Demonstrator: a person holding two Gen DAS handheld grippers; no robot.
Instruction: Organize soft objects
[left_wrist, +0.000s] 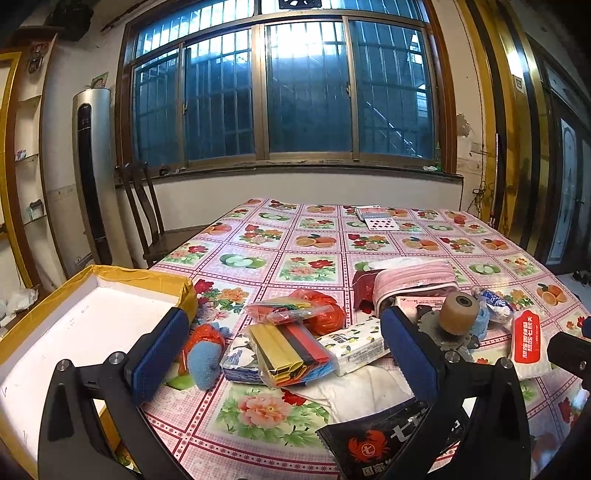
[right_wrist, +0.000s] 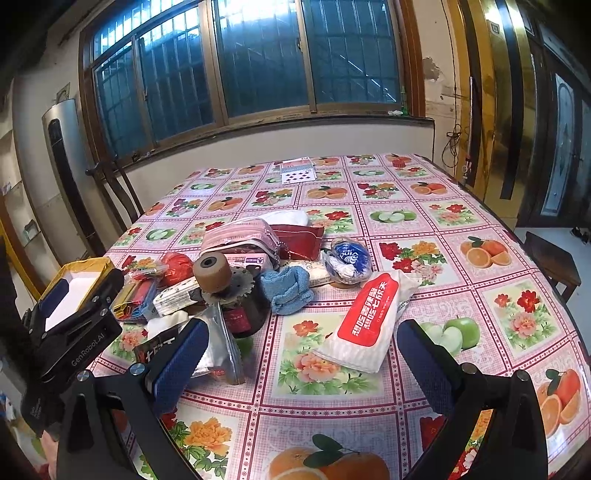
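Note:
A heap of soft things lies on the flowered tablecloth. My left gripper is open just above it. Between its blue pads lie a clear bag of coloured sheets, a blue knit piece and a patterned tissue pack. A white foam box with yellow tape stands to its left. My right gripper is open and holds nothing. A white and red tissue pack lies just ahead of its fingers. A blue cloth and a pink pouch lie further in.
A brown spool on a saw blade stands in the heap, beside a red wallet and a black crab-print packet. Playing cards lie at the far edge. A wooden chair stands at the table's left. The left gripper's housing sits close to my right gripper.

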